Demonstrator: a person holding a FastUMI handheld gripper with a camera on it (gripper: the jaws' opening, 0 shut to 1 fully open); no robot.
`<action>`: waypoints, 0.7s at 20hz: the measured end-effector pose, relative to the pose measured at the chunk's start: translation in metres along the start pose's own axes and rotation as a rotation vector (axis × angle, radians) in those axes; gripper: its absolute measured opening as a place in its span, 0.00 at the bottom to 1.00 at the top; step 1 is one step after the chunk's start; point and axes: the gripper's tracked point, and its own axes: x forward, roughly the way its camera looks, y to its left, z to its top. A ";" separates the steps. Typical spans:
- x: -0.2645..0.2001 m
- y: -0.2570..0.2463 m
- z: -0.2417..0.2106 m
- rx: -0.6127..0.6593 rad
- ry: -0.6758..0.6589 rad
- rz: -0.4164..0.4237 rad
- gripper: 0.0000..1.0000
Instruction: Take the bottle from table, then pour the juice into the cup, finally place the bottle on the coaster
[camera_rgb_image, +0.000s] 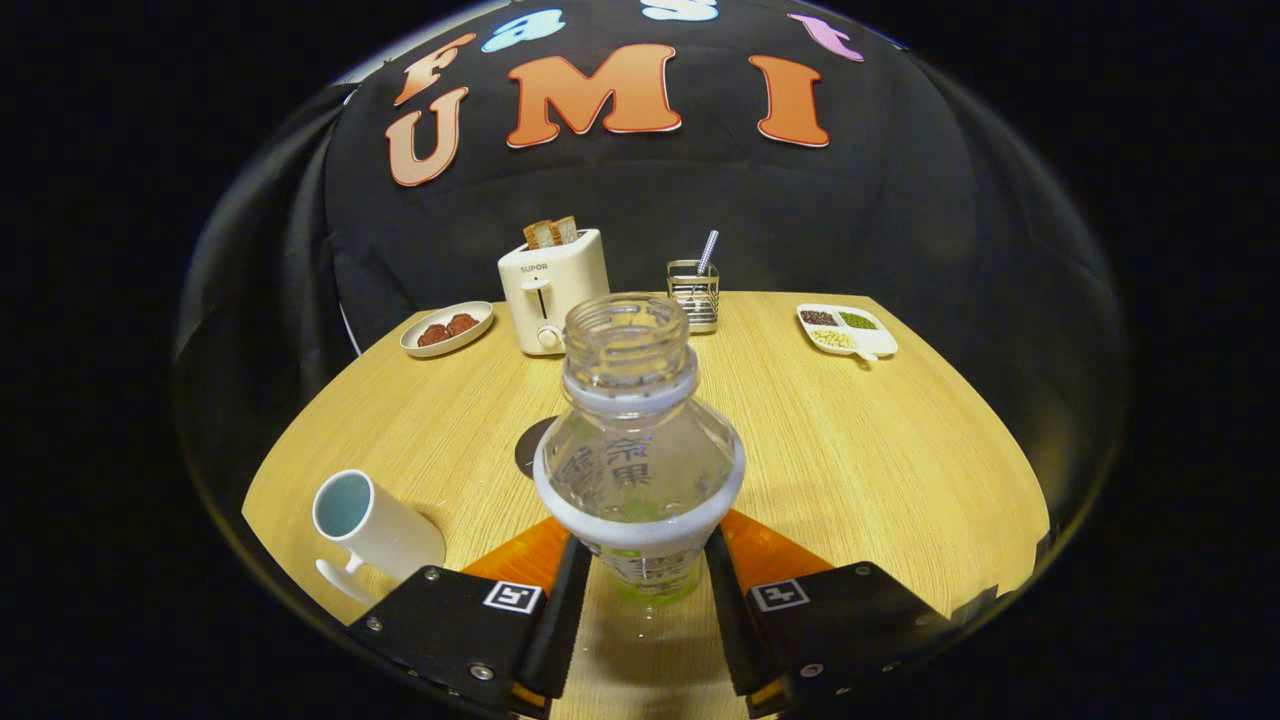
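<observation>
Judging from the scene, the taking step is done: the uncapped bottle is clamped upright between both fingers of the gripper. Pouring into the cup, beside the fingers, and placing on the coaster behind the bottle remain

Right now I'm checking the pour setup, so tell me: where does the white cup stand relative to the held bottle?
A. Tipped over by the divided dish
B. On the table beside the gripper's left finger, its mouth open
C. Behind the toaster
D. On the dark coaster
B: the cup stands on the table next to the left finger of the gripper, which is shut on the bottle.
</observation>
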 end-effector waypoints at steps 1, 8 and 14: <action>-0.003 0.001 0.000 0.006 0.018 -0.002 0.60; -0.029 0.002 0.017 -0.139 0.043 -0.062 0.58; -0.048 0.014 0.043 -0.334 0.020 -0.115 0.58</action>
